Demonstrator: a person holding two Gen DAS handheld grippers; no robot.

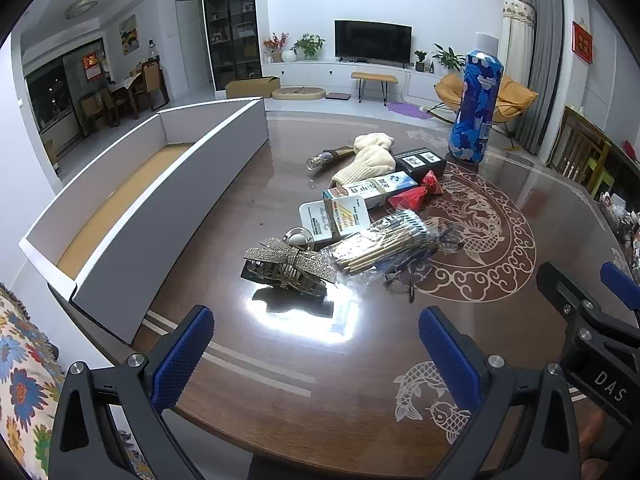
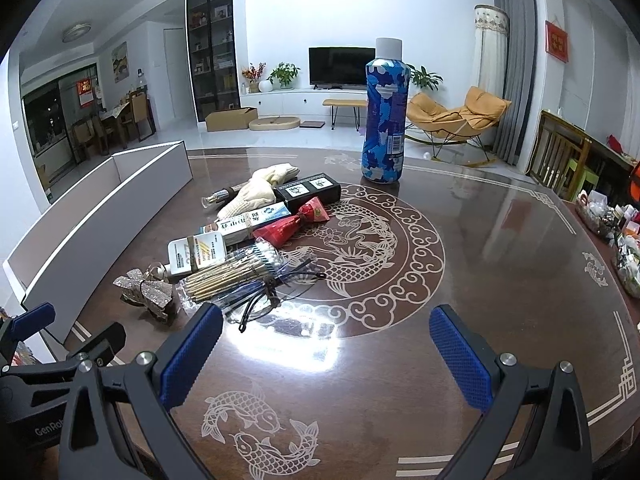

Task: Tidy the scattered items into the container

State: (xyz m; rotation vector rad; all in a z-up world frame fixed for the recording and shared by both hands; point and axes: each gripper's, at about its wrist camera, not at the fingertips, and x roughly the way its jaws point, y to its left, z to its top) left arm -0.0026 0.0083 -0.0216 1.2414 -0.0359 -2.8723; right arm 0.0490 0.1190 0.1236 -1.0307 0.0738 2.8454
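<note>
A living room with a television lay beyond the dark, glossy tabletop [image 1: 304, 148]. The grey container [image 1: 172, 208] sat empty at its left edge, and every loose item lay right of it: the glittery hair clip [image 1: 288, 268] nearest, then cotton swabs [image 1: 380, 244], toothpaste box [image 1: 372, 190], gloves [image 1: 370, 158] and the blue bottle [image 1: 476, 108] farthest. Both the left hand-held gripper [image 1: 316, 352] and right hand-held gripper [image 2: 326, 356] hung spread wide, holding nothing. Starting with the clip seemed wise: straddle its body and close gently.

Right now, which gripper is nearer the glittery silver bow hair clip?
Left. The left gripper hangs open just before the glittery silver bow hair clip; the right gripper, also open, sits farther to the clip's right.
</note>
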